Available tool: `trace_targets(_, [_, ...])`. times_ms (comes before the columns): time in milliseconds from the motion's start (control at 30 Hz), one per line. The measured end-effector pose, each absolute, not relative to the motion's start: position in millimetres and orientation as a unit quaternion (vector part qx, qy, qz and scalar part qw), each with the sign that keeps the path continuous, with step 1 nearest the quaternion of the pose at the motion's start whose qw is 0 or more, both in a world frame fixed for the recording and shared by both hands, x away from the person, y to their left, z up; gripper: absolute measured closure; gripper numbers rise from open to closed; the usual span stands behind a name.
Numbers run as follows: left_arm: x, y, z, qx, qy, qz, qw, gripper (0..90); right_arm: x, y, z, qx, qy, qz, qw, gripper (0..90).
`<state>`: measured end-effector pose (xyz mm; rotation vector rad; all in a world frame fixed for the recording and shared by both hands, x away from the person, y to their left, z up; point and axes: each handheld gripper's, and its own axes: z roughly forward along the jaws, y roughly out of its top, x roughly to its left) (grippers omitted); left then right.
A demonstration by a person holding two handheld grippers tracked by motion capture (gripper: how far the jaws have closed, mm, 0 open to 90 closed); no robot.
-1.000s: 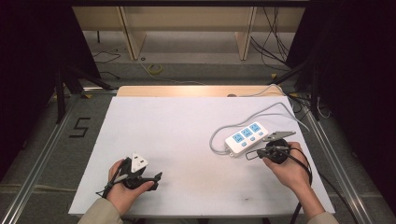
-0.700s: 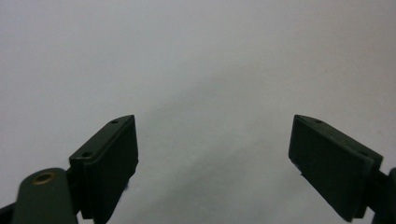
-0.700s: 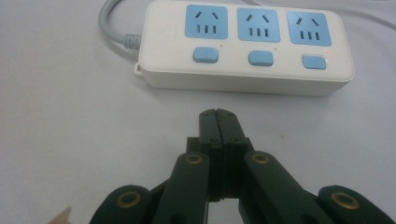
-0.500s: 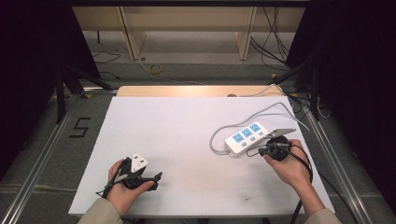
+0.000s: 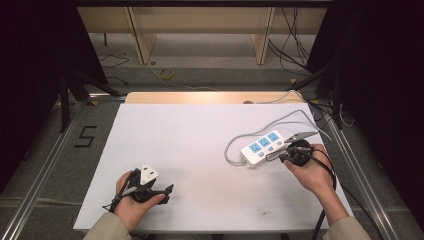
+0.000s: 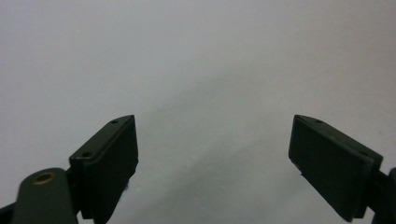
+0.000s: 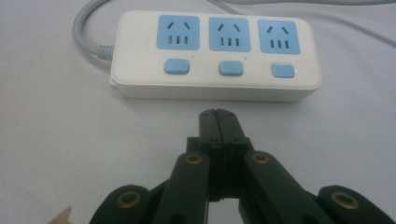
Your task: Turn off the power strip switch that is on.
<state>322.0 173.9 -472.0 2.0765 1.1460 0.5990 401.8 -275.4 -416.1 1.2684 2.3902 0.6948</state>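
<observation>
A white power strip (image 5: 263,148) with three blue sockets and three blue switches lies on the right half of the white table (image 5: 200,145); its grey cord (image 5: 280,122) loops behind it. The same power strip (image 7: 215,55) lies just ahead of my right gripper (image 7: 218,114), whose jaws are pressed together with nothing between them, a short gap from the strip's front side. In the high view the right gripper (image 5: 281,155) sits at the strip's near right end. My left gripper (image 5: 167,190) rests near the front left of the table, and its jaws stand wide apart over bare table (image 6: 215,140).
The table's back edge shows a wooden strip (image 5: 210,97). Beyond it are wooden posts, cables and a yellow coil (image 5: 166,74) on the floor. A "5" mark (image 5: 85,136) lies on the floor to the left. Dark drapes flank both sides.
My right gripper has shifted slightly toward the right beside the power strip. The left hand and gripper have kept still.
</observation>
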Motion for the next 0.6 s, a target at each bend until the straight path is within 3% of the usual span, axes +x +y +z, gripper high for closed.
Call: trace_targets(600, [323,175,-472,0.799,0.441,0.23,0.339,15.5,420,-280,-408,0.458,0.84,0.233,0.176,90.0])
